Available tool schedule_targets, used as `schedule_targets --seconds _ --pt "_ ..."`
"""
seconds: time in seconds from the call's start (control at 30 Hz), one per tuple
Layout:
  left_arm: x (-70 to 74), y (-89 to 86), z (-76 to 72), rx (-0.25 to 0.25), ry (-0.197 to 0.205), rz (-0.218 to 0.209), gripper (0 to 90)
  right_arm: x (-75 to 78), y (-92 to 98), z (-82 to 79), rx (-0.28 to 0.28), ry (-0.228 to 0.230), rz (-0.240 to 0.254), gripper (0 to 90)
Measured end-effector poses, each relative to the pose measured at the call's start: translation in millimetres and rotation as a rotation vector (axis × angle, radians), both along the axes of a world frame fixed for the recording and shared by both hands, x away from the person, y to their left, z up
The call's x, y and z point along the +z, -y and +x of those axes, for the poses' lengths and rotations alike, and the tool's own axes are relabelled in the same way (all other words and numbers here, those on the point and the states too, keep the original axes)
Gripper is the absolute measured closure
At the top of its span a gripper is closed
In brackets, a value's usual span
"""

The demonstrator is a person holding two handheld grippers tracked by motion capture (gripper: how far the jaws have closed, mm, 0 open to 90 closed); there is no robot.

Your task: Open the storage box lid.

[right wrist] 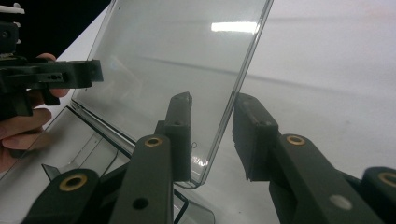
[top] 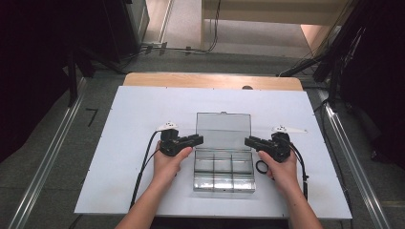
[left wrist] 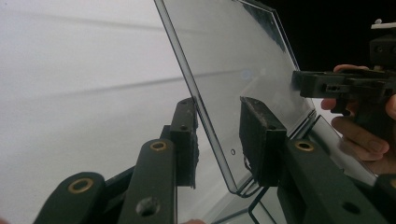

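A clear plastic compartment box [top: 223, 171] is seen at the centre of the high view, on a white table [top: 119, 143], with its transparent lid [top: 223, 130] raised and standing nearly upright behind the tray. The box is flanked by the two grippers: the left gripper [top: 197, 140] is held at the lid's left edge, left of centre in the frame, and the right gripper [top: 249, 141] at the lid's right edge, right of centre.

In the left gripper view the lid's edge [left wrist: 210, 126] is seen running down between the two black jaws — a gap is visible on each side of it, so the jaws are parted and not pressed on the plastic. The right gripper [left wrist: 299, 83] and the fingers [left wrist: 359, 135] of the hand around it are visible at the right edge of that frame.

In the right gripper view the lid's edge [right wrist: 229, 107] likewise lies between the jaws, close to the left pad [right wrist: 180, 135] and clear of the right one — no clamping is seen. The left gripper [right wrist: 95, 72] appears at the left of the frame, beyond the lid.
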State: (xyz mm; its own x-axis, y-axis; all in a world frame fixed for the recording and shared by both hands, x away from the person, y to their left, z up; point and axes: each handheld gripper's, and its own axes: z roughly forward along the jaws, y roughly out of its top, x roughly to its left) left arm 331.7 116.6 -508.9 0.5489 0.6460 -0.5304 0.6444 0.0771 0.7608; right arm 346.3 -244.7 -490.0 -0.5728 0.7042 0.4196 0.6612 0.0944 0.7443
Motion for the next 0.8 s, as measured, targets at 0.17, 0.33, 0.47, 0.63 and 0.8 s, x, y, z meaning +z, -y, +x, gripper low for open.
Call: schedule_targets --seconds 0.17,0.33,0.47,0.63,0.8 --pt "-0.8 2.3 0.0 0.007 -0.008 0.014 64.5 -1.7 0.5 1.3 0.008 -0.023 0.003 63.9" --pt "-1.9 3.2 0.3 0.002 -0.019 0.015 62.2 -3.1 0.5 2.6 0.013 -0.041 0.007 62.6" --pt "-3.3 3.3 0.9 0.000 -0.035 0.020 59.7 -5.0 0.3 4.1 0.018 -0.067 0.012 59.8" --pt "-3.7 3.2 1.1 -0.008 -0.048 0.023 57.9 -6.4 0.3 5.2 0.022 -0.079 0.015 58.3" --pt "-4.5 2.9 1.9 -0.011 -0.057 0.026 56.1 -8.0 -0.2 5.9 0.022 -0.098 0.023 56.3"
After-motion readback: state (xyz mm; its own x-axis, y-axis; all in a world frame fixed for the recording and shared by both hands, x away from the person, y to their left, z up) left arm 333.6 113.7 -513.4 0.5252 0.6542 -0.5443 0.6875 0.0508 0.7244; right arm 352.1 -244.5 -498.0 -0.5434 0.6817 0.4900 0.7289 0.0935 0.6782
